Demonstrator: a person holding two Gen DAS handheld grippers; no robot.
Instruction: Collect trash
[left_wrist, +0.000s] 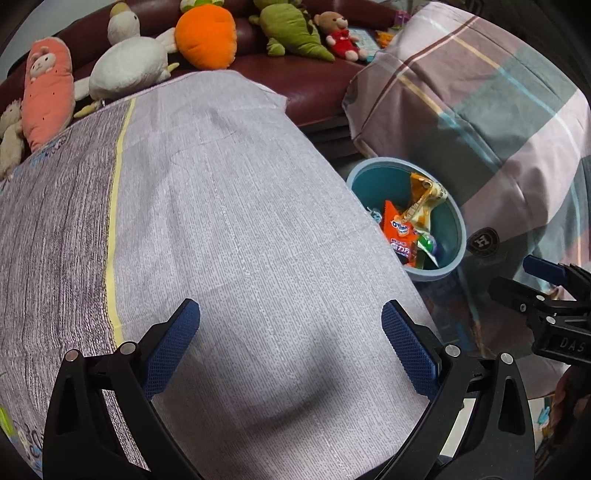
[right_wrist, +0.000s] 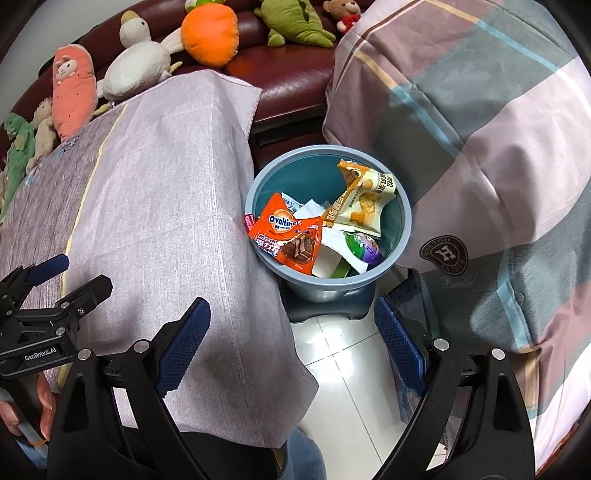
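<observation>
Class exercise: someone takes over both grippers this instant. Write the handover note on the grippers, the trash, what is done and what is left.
Left gripper: open, empty, over the cloth-covered table.
Right gripper: open, empty, above the floor in front of the bin.
Trash: Ovaltine wrapper, yellow snack bag and other wrappers are in the bin.
Done: no trash shows on the table.
Left: check areas out of view; nothing further visible.
</observation>
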